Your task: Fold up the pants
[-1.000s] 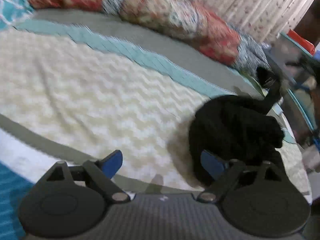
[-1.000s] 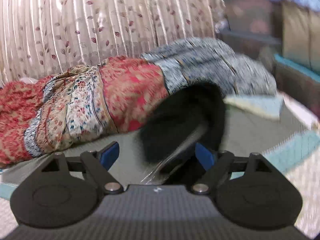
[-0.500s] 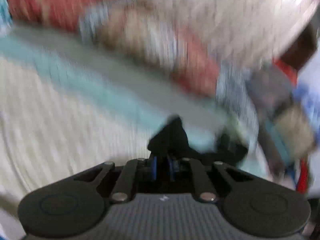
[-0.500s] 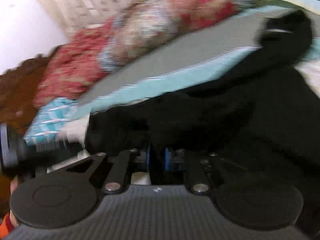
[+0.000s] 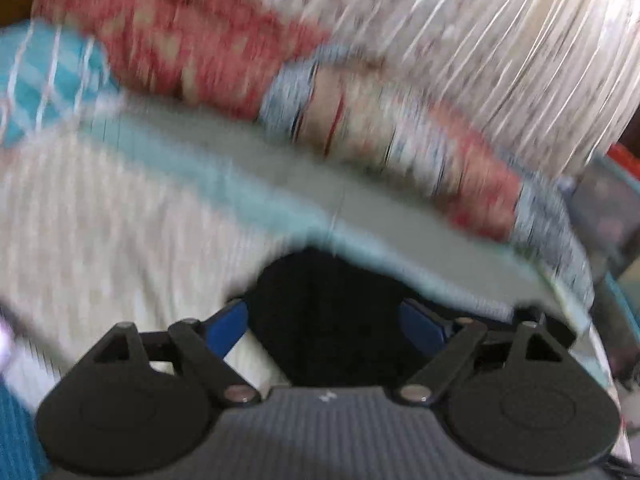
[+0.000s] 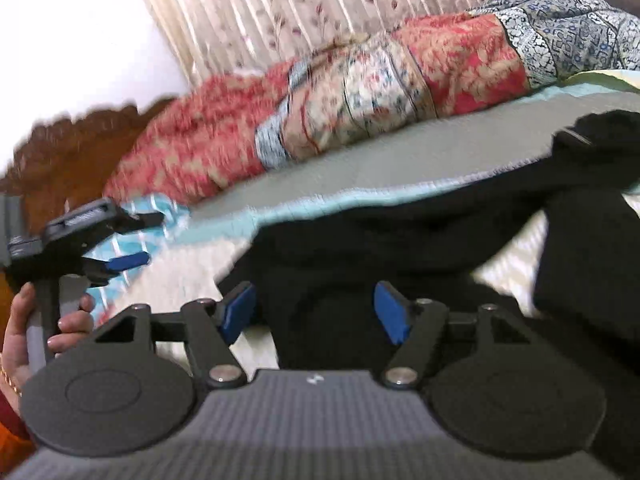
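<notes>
The bed point(image 6: 400, 160) had the black pants point(image 6: 400, 236) sprawled across its cream cover; both jaws had just been opening, so the left hand-held gripper point(image 5: 324, 320) and right hand-held gripper point(image 6: 316, 312) sat released, pants between the pads

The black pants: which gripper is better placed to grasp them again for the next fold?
Probably the right gripper: the black pants spread wide before its open jaws. The left gripper sees only one blurred end.
</notes>
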